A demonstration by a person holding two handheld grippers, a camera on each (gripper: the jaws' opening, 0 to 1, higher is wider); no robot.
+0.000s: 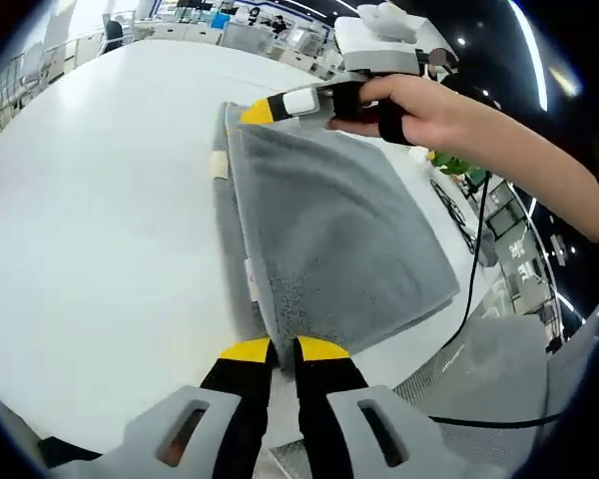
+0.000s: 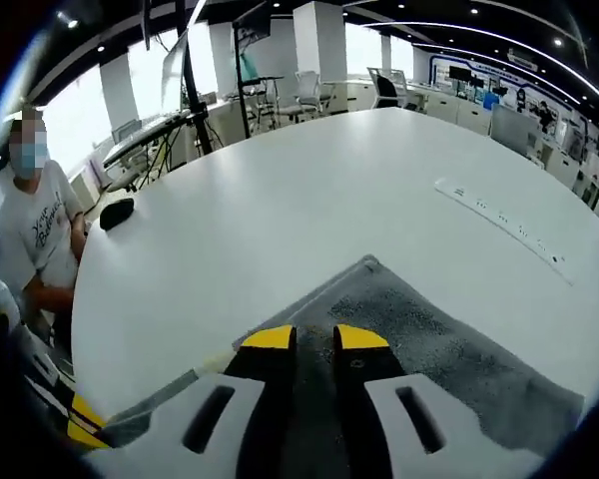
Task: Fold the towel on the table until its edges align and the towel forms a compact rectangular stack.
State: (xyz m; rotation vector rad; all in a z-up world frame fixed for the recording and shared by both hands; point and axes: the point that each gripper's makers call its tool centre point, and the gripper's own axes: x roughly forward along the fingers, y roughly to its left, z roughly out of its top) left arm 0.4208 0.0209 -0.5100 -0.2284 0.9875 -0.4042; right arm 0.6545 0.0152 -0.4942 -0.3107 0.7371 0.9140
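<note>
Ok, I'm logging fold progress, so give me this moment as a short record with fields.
towel: grey towel, folded over, lying flat on the white table
left gripper: left gripper at the towel's near edge, jaws nearly closed on it
right gripper: right gripper at the far corner, held by a hand
label: small tag at the towel's edge
other: power strip on the table; seated person beside it

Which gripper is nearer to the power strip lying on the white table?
The right. The right gripper sits on the grey towel, with the power strip on the table ahead of it. The left gripper holds the towel's opposite end, farther away.
</note>
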